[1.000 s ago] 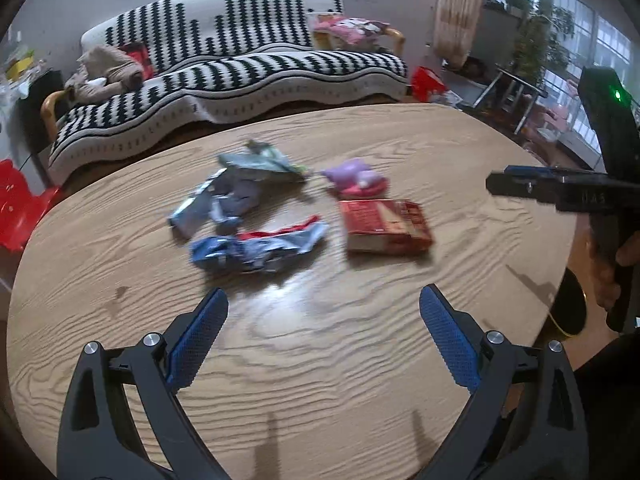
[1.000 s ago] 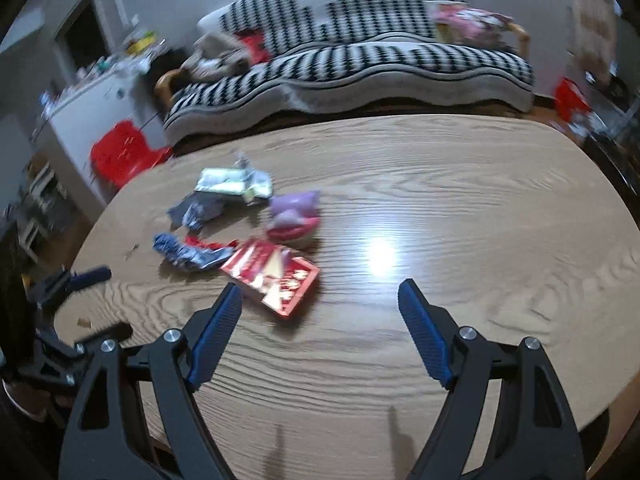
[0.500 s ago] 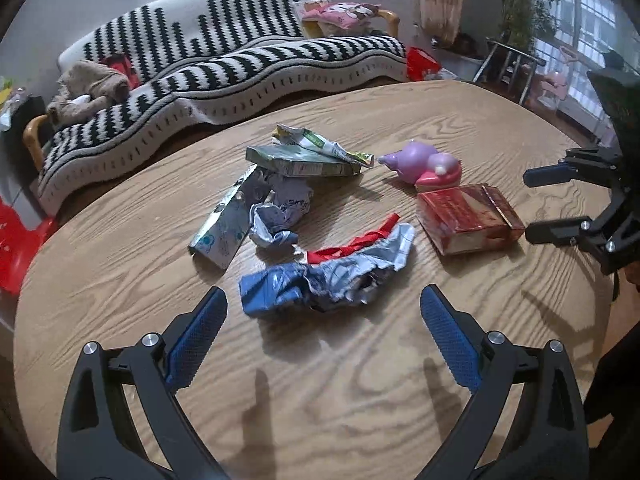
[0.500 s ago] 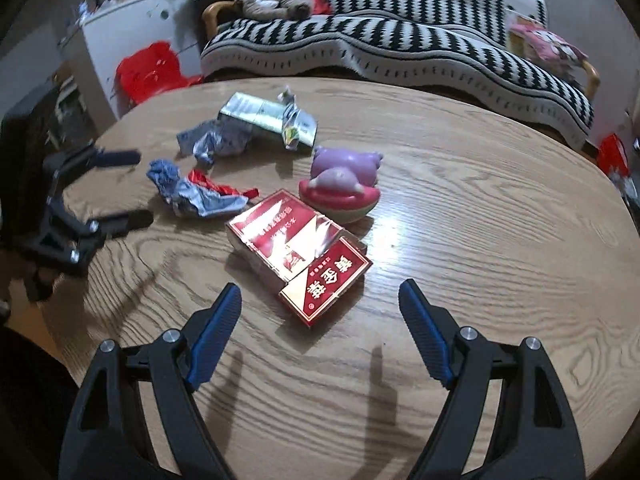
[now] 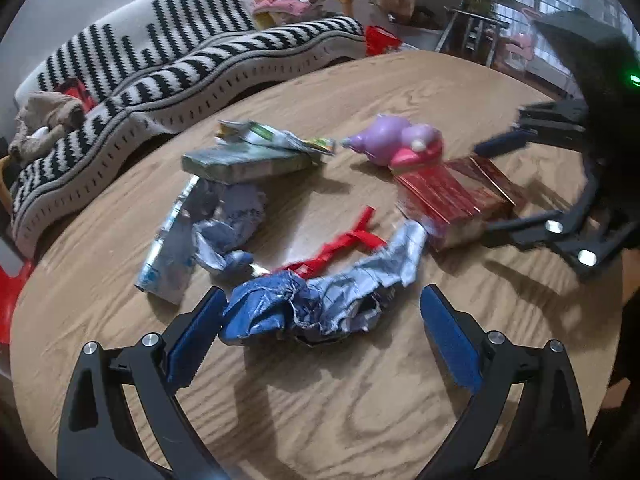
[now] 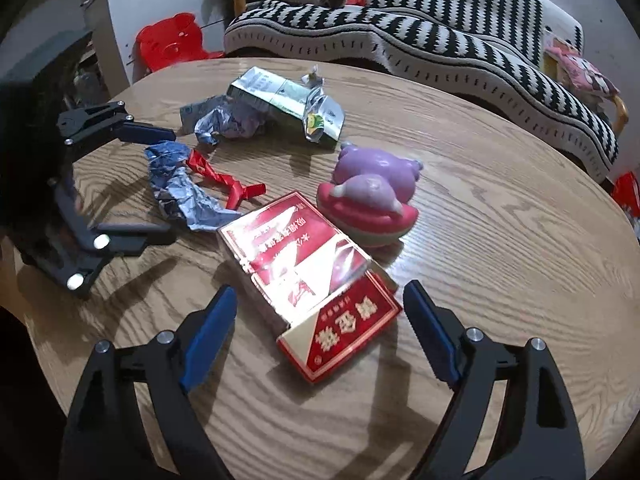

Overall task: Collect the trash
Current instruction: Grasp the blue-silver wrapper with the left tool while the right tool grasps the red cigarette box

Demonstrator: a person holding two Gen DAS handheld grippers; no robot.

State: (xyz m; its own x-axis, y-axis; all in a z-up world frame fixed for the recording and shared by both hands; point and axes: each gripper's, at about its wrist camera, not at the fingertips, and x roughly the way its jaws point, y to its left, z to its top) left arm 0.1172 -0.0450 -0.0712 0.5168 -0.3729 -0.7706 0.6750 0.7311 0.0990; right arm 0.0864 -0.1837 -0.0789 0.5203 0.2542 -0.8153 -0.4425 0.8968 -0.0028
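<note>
A round wooden table [image 5: 360,420] is carrying a scatter of trash, with a black-and-white striped sofa [image 5: 180,68] sitting behind it.

The left gripper [image 5: 320,316] is hovering low over the table with its jaws spread wide, and the crumpled blue-and-silver wrapper [image 5: 316,300] is lying between its 2 blue pads, gripped by neither. A strip of red wrapper [image 5: 340,244] is lying just beyond it.

The right gripper [image 6: 320,312] is likewise gaping wide and holding nothing; the near end of the red carton [image 6: 312,268] is lying between its fingers. The carton's flap is showing pale Chinese characters on red, upside down to the camera and too distorted to read surely.

A purple-and-pink toy [image 6: 372,200] is sitting just beyond the carton. Farther back, a flat green box [image 5: 244,162] is lying with a torn silver packet [image 6: 322,120] resting on it, and a crumpled pale wrapper [image 5: 228,224] and a flattened silver pouch [image 5: 170,248] are lying nearby; their print is too blurred to read.
</note>
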